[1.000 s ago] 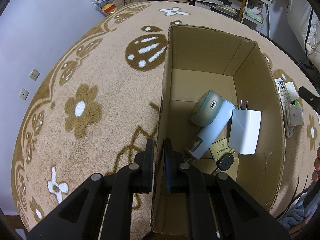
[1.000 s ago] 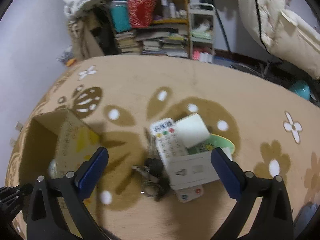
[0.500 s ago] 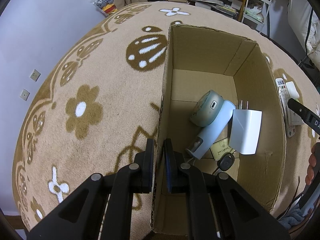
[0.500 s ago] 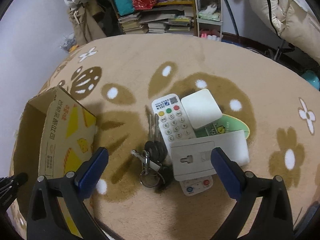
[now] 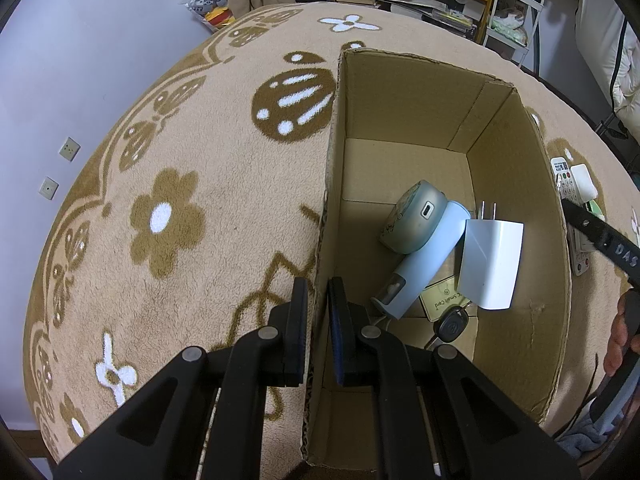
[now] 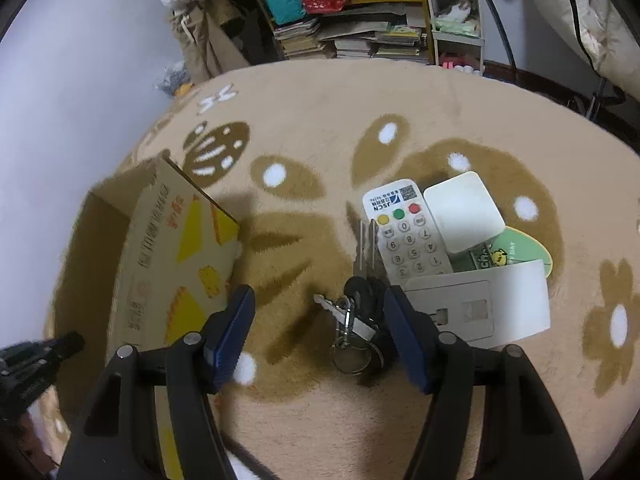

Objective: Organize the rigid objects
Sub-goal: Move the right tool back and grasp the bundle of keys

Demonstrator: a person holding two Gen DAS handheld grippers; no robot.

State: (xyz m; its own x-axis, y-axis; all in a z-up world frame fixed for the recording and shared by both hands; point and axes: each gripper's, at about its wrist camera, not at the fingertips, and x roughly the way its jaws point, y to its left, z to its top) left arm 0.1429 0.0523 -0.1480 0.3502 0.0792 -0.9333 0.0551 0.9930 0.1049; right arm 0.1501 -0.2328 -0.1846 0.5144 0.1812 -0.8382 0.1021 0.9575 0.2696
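My left gripper (image 5: 318, 300) is shut on the near left wall of an open cardboard box (image 5: 326, 208). Inside lie a pale blue hair dryer (image 5: 424, 252), a white charger (image 5: 492, 264), a card and a car key (image 5: 450, 326). My right gripper (image 6: 320, 320) is open and low over the rug, its fingers either side of a bunch of keys (image 6: 356, 316). Beside the keys lie a white remote (image 6: 404, 236), a white square box (image 6: 464, 212), a grey-white plate (image 6: 480, 308) and a green card (image 6: 516, 252). The box (image 6: 160, 256) stands to the left.
A beige rug with brown flowers (image 5: 168, 216) covers the floor. Bookshelves with stacked books (image 6: 360, 36) and a small white rack (image 6: 456, 8) stand at the back. A wall with sockets (image 5: 60, 168) is on the left. Bedding hangs at the far right (image 6: 592, 20).
My right gripper has come down and forward over the pile, so the keys now lie between its fingers. My left gripper has kept still on the box wall.
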